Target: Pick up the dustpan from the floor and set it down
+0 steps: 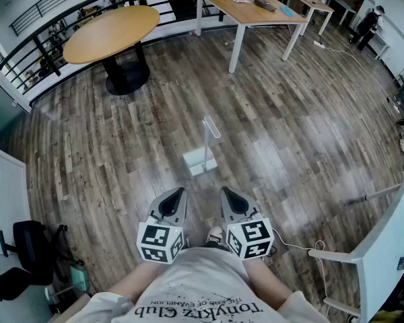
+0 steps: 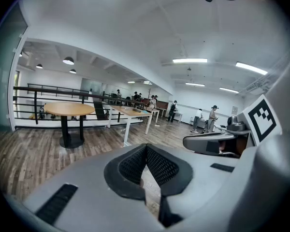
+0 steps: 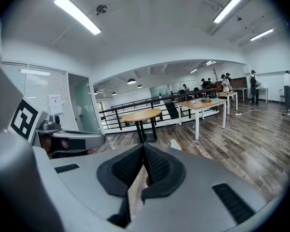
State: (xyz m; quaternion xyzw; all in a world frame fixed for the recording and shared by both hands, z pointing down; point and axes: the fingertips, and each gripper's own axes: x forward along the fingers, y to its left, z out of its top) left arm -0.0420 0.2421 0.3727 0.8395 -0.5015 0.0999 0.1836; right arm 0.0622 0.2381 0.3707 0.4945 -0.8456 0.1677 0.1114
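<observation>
The left gripper point(image 1: 178, 194) and right gripper point(image 1: 226, 194) are hovering closed and empty at lower centre. The pickup seemingly isn't starting yet, and it probably calls for opening a gripper around the upright handle of the white plastic dustpan point(image 1: 200, 160) at mid-frame.

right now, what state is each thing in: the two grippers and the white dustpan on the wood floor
left grey two-jaw gripper: shut, nothing between the jaws
right grey two-jaw gripper: shut, nothing between the jaws
white long-handled dustpan: standing on the brown wood floor, handle up, untouched, ahead of both grippers
</observation>
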